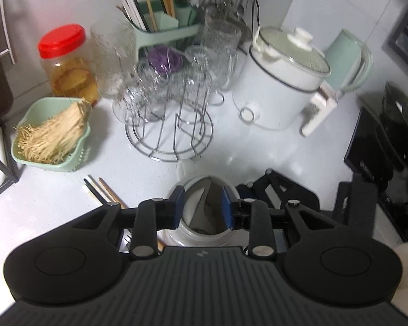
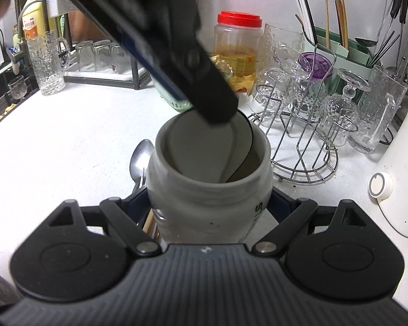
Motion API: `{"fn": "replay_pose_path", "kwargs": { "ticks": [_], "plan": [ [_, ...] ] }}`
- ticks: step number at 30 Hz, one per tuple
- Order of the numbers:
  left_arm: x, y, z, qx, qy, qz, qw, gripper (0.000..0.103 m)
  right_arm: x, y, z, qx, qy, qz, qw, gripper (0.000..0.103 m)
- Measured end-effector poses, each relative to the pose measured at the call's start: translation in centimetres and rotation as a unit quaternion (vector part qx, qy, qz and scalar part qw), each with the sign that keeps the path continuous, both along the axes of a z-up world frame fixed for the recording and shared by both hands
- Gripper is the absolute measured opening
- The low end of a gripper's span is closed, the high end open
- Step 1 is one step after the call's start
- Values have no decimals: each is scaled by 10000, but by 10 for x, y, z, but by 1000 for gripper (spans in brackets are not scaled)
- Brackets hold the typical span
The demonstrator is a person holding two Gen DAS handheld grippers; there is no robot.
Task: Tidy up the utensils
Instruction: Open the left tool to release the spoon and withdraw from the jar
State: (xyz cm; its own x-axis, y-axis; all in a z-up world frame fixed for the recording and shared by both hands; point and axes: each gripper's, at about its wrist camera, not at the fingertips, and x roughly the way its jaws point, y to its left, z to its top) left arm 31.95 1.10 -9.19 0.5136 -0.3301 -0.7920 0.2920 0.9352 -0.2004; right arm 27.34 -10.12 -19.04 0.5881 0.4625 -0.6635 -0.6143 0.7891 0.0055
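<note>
Right gripper [image 2: 209, 206] is clamping the white crock [image 2: 209, 187]; left gripper [image 1: 203, 206] is hanging open over its rim. Glass rack [image 2: 304, 141] is crowding right; bare countertop [image 2: 68, 135] lying left.

The left wrist view looks steeply down from close above the white ceramic jar [image 1: 204, 212], facing the wall-side glass rack [image 1: 168, 125]. The right wrist view sits lower, close behind the same jar [image 2: 209, 174], facing that rack [image 2: 304, 141]. Both share the red-lidded jar [image 1: 65, 62] [image 2: 238, 46] and the chopstick caddy [image 1: 163, 27] [image 2: 337, 46].
</note>
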Motion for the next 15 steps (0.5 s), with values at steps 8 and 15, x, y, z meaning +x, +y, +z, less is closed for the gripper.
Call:
{"fn": "replay_pose_path", "kwargs": {
  "ticks": [8,15],
  "plan": [
    [-22,15,24,-1,-575,461,9973,34,0,1,0,-29,18,1,10000,92],
    [-42,46,25,-218,-667,1135,9911,34,0,2,1,-16,67,-95,9999,91]
  ]
}}
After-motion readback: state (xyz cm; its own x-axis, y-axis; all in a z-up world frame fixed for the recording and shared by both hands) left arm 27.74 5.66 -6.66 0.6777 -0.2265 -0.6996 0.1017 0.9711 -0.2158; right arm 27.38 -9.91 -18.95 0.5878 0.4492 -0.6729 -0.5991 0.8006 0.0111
